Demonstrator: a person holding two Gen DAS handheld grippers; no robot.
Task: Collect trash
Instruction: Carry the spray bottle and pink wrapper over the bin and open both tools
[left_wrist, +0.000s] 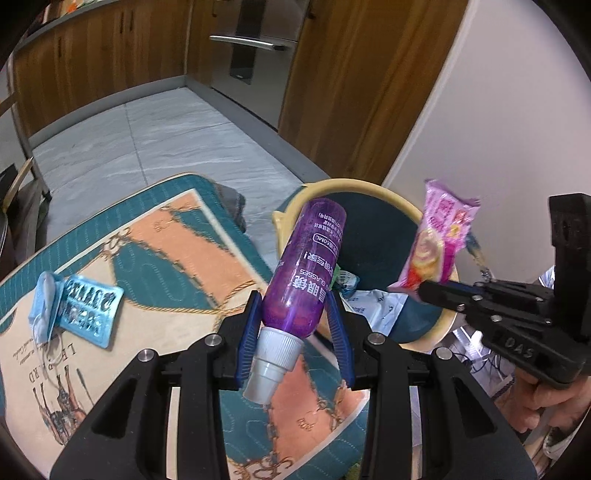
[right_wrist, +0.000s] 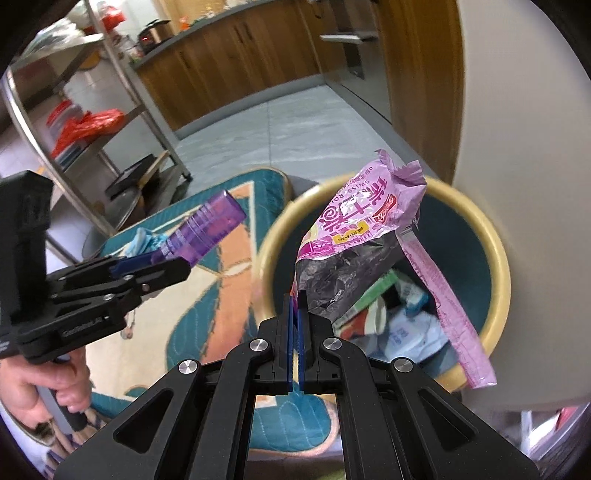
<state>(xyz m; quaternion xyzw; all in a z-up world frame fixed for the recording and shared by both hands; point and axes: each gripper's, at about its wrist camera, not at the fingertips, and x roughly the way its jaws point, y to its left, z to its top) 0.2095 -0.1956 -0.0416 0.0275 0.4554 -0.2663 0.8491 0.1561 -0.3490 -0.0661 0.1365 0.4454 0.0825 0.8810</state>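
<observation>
Left gripper (left_wrist: 295, 317): clamped on translucent purple plastic spray bottle (left_wrist: 306, 266), ribbed grey cap.
Right gripper (right_wrist: 296, 306): pinching crinkled pink foil wrapper (right_wrist: 354, 236).
Bin (right_wrist: 495, 295): round, yellow rim.

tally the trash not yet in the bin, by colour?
Purple: 1, bottle, held by left gripper
Pink: 1, wrapper, pinched by right gripper
Blue: 2, face mask and blister pack on the table
Total: 4

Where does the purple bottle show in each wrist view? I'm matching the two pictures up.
Left wrist: purple bottle at centre, clamped in the left gripper, cap nearest the camera.
Right wrist: purple bottle left of centre, sticking up from the jaws.
Shared landmark: yellow-rimmed bin.
</observation>
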